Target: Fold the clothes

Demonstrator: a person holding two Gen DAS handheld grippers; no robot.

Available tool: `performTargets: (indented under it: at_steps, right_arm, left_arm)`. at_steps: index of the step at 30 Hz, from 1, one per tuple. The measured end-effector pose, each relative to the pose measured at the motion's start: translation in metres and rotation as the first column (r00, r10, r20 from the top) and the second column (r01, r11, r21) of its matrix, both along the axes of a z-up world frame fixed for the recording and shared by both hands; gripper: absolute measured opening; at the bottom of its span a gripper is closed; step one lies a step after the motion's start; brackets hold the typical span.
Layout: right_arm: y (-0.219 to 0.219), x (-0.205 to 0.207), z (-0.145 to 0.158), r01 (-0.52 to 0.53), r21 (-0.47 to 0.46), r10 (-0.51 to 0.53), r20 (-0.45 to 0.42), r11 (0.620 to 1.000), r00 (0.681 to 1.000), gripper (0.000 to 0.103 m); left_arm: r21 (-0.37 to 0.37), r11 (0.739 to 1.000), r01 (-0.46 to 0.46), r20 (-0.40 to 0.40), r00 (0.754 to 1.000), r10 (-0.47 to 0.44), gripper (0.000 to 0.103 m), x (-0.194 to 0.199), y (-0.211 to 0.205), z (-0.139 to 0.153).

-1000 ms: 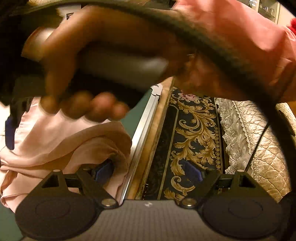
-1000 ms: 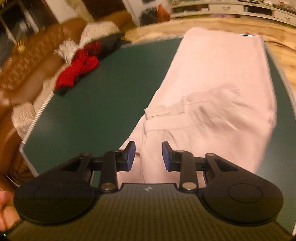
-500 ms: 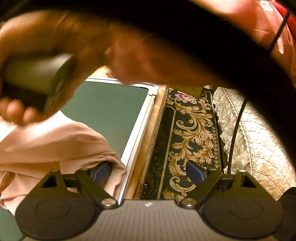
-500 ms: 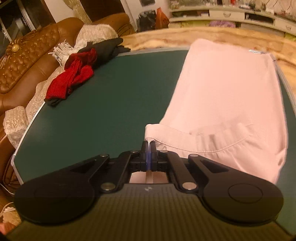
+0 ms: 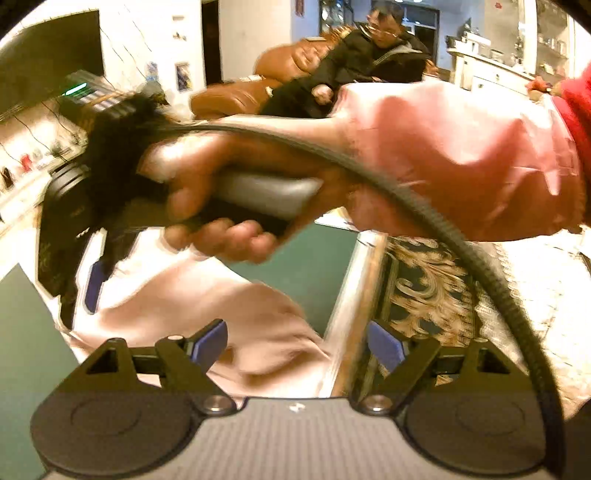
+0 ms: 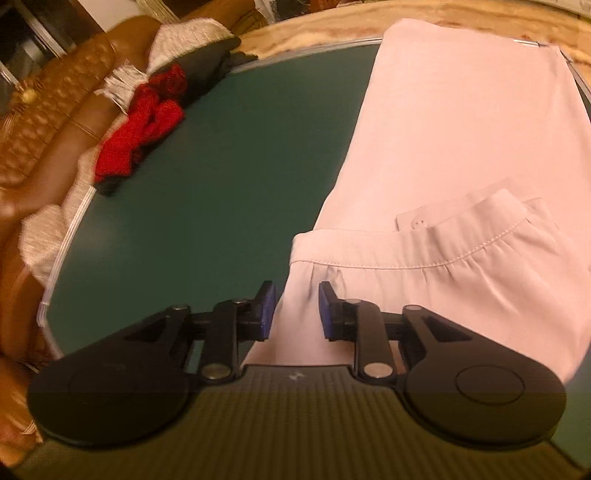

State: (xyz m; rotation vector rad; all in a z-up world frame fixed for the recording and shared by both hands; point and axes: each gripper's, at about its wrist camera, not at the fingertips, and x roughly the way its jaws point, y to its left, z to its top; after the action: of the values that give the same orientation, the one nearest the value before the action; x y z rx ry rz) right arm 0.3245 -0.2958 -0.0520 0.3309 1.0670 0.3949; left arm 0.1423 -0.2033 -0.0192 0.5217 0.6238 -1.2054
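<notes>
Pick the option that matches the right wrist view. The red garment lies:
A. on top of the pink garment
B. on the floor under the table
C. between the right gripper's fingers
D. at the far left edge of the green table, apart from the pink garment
D: the red garment is bunched at the far left edge of the green table, with bare green surface between it and the pink garment.

From my feed the room sits in warm yellowish light. A tufted brown leather sofa (image 6: 48,122) runs along the far side of the dark green worktop (image 6: 229,177), with cream fringed throws (image 6: 184,37) draped on it. I see a dark carpet with gold scrollwork (image 5: 424,280) below the worktop's edge, white walls (image 5: 251,33), and pale cabinets (image 5: 491,74) behind.
</notes>
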Motion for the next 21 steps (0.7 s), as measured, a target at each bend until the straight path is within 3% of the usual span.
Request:
performTargets:
  at_steps: [3, 7, 9, 12, 17, 21]
  right_arm:
    - [-0.035, -0.011, 0.024, 0.028, -0.004, -0.028, 0.074, 1.000, 0.997, 0.039]
    - [-0.101, -0.013, 0.037, 0.197, -0.087, -0.186, 0.120, 0.976, 0.975, 0.043]
    - [-0.133, -0.008, 0.030, 0.269, -0.125, -0.259, 0.089, 0.955, 0.962, 0.043]
    - [-0.162, 0.001, 0.014, 0.298, -0.106, -0.298, 0.018, 0.949, 0.954, 0.043]
    - [-0.163, 0.022, -0.005, 0.281, -0.020, -0.281, -0.069, 0.960, 0.957, 0.042]
    - [-0.165, 0.035, -0.018, 0.293, 0.002, -0.289, -0.157, 0.956, 0.944, 0.042]
  left_arm:
    - [0.021, 0.998, -0.058, 0.028, 0.998, 0.057, 0.089, 0.015, -0.012, -0.007]
    - [0.062, 0.993, -0.099, 0.042, 0.994, 0.096, 0.089, 0.043, -0.030, -0.019]
    - [0.073, 0.991, -0.114, 0.044, 0.993, 0.111, 0.089, 0.056, -0.036, -0.024]
    - [0.083, 0.987, -0.136, 0.020, 0.991, 0.135, 0.089, 0.075, -0.045, -0.032]
    - [0.064, 0.984, -0.168, -0.088, 0.981, 0.173, 0.089, 0.103, -0.026, -0.031]
    - [0.063, 0.975, -0.213, -0.101, 0.971, 0.219, 0.089, 0.104, -0.002, -0.026]
